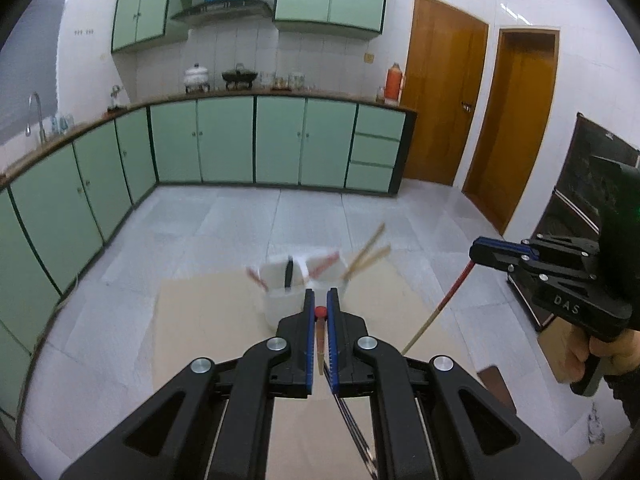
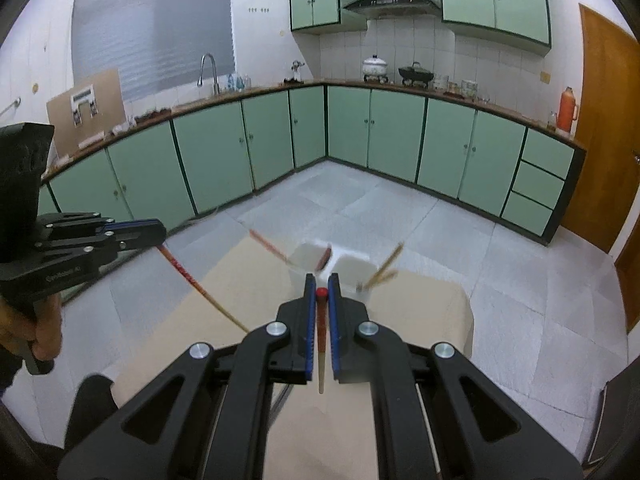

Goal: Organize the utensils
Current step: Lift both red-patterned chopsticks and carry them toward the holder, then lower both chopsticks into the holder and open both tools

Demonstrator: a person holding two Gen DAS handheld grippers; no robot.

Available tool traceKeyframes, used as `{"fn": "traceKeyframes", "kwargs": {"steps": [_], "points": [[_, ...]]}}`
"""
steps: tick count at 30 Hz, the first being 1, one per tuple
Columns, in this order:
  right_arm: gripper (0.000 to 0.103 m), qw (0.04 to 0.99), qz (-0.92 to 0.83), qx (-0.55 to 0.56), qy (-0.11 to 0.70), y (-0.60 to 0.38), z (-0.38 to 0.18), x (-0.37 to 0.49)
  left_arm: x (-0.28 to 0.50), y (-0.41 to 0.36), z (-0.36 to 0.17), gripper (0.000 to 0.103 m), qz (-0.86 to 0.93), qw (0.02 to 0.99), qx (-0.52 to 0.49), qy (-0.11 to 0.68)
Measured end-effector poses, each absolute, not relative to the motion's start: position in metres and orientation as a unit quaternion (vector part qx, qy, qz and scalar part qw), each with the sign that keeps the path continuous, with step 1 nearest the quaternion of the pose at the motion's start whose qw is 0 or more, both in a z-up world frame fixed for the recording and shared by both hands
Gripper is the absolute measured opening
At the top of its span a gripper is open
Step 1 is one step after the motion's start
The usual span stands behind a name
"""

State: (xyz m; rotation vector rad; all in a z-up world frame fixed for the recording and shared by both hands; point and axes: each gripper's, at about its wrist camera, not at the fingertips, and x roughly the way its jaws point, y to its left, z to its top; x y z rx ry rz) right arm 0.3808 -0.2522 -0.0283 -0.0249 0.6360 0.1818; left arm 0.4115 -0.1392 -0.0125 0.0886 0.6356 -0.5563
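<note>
My left gripper (image 1: 320,300) is shut on a red-topped chopstick (image 1: 320,336) held along its fingers. My right gripper (image 2: 321,284) is shut on another red-topped chopstick (image 2: 321,332). Each gripper shows in the other view: the right one (image 1: 480,250) with its chopstick (image 1: 436,308) hanging down-left, the left one (image 2: 158,232) with its chopstick (image 2: 200,288) hanging down-right. Ahead, a white divided holder (image 1: 280,296) stands on the beige table (image 1: 200,320). It holds red chopsticks (image 1: 326,264), pale wooden chopsticks (image 1: 366,254) and a dark utensil (image 1: 289,274). The holder also shows in the right wrist view (image 2: 352,268).
Dark-shafted chopsticks (image 1: 352,428) lie on the table under my left gripper. Green cabinets (image 1: 224,144) line the walls beyond a tiled floor (image 1: 280,216). Two wooden doors (image 1: 440,92) stand at the right. A dark chair back (image 2: 92,404) is at the table's near-left edge.
</note>
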Motion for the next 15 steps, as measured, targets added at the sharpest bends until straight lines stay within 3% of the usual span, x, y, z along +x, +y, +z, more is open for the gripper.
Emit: {"fn": "traceKeyframes", "kwargs": {"steps": [10,15], "points": [[0.005,0.963,0.069,0.009,0.262,-0.272,0.046,0.453,0.467,-0.158,0.033,0.006,-0.248,0.931,0.056,0.261],[0.005,0.963,0.045,0.008,0.266,-0.279,0.034,0.503,0.513,-0.174,0.028,0.006,-0.225,0.937,0.063,0.259]]}}
